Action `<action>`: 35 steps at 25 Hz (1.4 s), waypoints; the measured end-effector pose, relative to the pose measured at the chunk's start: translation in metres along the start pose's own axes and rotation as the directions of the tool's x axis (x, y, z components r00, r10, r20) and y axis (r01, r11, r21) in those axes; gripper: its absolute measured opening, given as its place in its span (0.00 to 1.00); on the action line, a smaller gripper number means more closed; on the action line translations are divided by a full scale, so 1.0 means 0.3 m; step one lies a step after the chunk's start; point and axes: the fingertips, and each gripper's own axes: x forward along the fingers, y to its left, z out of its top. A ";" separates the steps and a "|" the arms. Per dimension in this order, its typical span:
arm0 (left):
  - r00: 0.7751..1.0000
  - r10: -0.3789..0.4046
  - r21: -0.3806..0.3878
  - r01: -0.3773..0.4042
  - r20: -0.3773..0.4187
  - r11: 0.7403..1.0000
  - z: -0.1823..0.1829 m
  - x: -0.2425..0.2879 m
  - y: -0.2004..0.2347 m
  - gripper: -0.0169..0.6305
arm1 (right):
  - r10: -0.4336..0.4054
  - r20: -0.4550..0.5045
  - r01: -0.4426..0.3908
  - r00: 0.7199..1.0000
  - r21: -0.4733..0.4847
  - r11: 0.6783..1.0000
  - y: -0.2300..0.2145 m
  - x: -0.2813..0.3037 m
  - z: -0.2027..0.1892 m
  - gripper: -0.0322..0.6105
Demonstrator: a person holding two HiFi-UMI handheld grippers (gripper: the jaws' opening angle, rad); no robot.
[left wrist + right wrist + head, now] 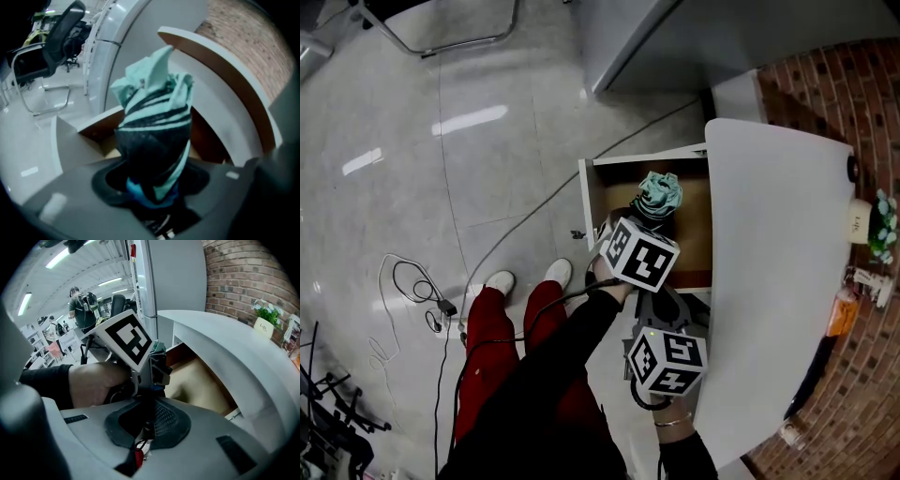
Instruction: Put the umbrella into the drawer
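The umbrella (pixel 659 195) is folded, teal with black stripes, and stands out of my left gripper (pixel 637 220) above the open drawer (pixel 696 230). In the left gripper view the umbrella (pixel 157 126) fills the space between the jaws, and my left gripper (pixel 152 187) is shut on its dark lower end. The drawer's brown inside (pixel 101 129) lies just behind it. My right gripper (pixel 661 311) hangs nearer to me, below the left one, at the drawer's front. In the right gripper view my right gripper (pixel 147 420) has its black pads together with nothing held, and the left gripper's marker cube (pixel 126 338) is just ahead.
A white rounded tabletop (pixel 778 272) overhangs the drawer on the right, with a small potted plant (pixel 865 223) by the brick wall (pixel 825 75). Cables (pixel 417 286) lie on the tiled floor at the left. People (pixel 82 305) stand far off in the room.
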 end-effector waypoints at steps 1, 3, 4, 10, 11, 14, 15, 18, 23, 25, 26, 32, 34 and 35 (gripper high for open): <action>1.000 -0.002 0.009 0.002 -0.009 1.000 -0.002 0.014 -0.008 0.40 | -0.003 -0.004 0.003 1.000 0.001 1.000 -0.002 0.002 -0.003 0.05; 1.000 -0.013 0.010 0.014 -0.024 1.000 -0.010 0.044 -0.021 0.40 | -0.010 -0.014 0.010 1.000 0.005 1.000 -0.009 0.005 -0.012 0.05; 0.999 -0.018 0.008 0.018 -0.030 1.000 -0.016 0.057 -0.025 0.40 | -0.013 -0.020 0.013 1.000 0.007 1.000 -0.014 0.007 -0.018 0.05; 0.997 -0.022 0.024 0.024 -0.071 0.999 -0.050 0.127 -0.024 0.40 | -0.024 -0.060 0.025 0.998 0.013 1.000 -0.046 0.031 -0.055 0.05; 0.997 -0.024 0.025 0.026 -0.074 0.999 -0.054 0.137 -0.024 0.40 | -0.026 -0.070 0.027 0.997 0.012 1.000 -0.052 0.039 -0.062 0.05; 0.996 -0.037 0.031 0.040 -0.085 0.999 -0.062 0.168 -0.026 0.40 | -0.031 -0.095 0.032 0.995 0.001 0.999 -0.065 0.059 -0.079 0.05; 0.995 -0.042 0.035 0.046 -0.089 0.998 -0.063 0.178 -0.027 0.40 | -0.031 -0.101 0.032 0.994 -0.001 1.000 -0.068 0.064 -0.082 0.05; 0.993 -0.053 0.038 0.057 -0.102 0.998 -0.065 0.205 -0.030 0.40 | -0.029 -0.113 0.029 0.993 0.000 1.000 -0.075 0.075 -0.090 0.05; 0.991 -0.067 0.022 0.070 -0.116 0.997 -0.066 0.241 -0.016 0.40 | -0.024 -0.132 0.025 0.991 0.002 1.000 -0.076 0.091 -0.103 0.05; 0.991 -0.069 0.014 0.071 -0.118 0.997 -0.067 0.253 -0.012 0.41 | -0.024 -0.140 0.025 0.990 0.006 1.000 -0.079 0.096 -0.109 0.05; 0.991 -0.069 0.010 0.070 -0.117 0.997 -0.066 0.259 -0.009 0.41 | -0.024 -0.143 0.025 0.989 0.008 1.000 -0.080 0.099 -0.111 0.05; 0.990 -0.060 -0.013 0.059 -0.124 0.998 -0.070 0.290 0.014 0.42 | -0.027 -0.157 0.029 0.987 0.012 0.999 -0.089 0.107 -0.131 0.05; 0.990 -0.056 -0.011 0.055 -0.130 0.998 -0.073 0.298 0.019 0.42 | -0.029 -0.160 0.031 0.987 0.014 0.999 -0.090 0.108 -0.137 0.05; 0.990 -0.055 -0.006 0.054 -0.133 0.998 -0.073 0.303 0.019 0.43 | -0.030 -0.161 0.033 0.986 0.013 0.999 -0.091 0.108 -0.139 0.05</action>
